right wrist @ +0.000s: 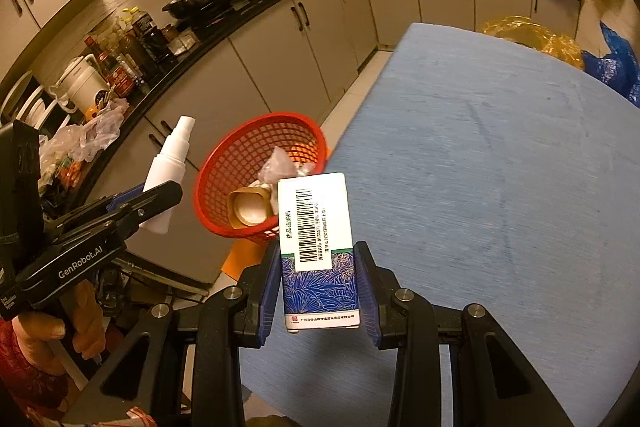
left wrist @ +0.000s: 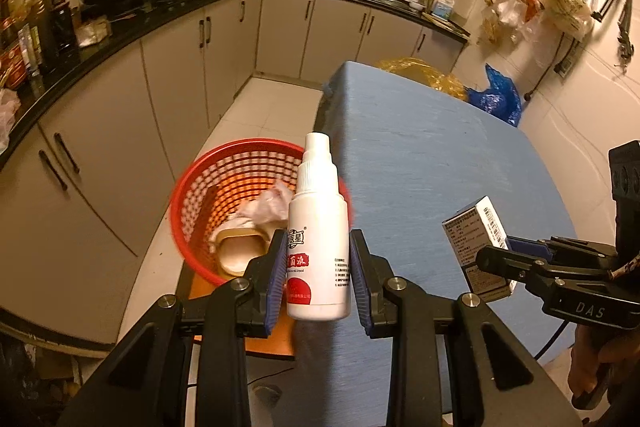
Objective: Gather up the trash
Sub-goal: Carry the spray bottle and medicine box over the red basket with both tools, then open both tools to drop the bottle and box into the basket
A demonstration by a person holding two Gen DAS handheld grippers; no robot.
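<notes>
My left gripper is shut on a white spray bottle with a red label, held upright over the left edge of the blue table. The same bottle shows at the left of the right wrist view. My right gripper is shut on a small medicine box, white with a barcode above and blue patterned below; the box also appears at the right of the left wrist view. A red mesh basket stands beyond the table's edge, holding crumpled plastic and a beige cup-like piece.
Beige cabinets under a black counter with woks and bottles curve round the left and far side. Yellow and blue bags lie behind the table's far end. An orange board sits under the basket. A hand grips the left handle.
</notes>
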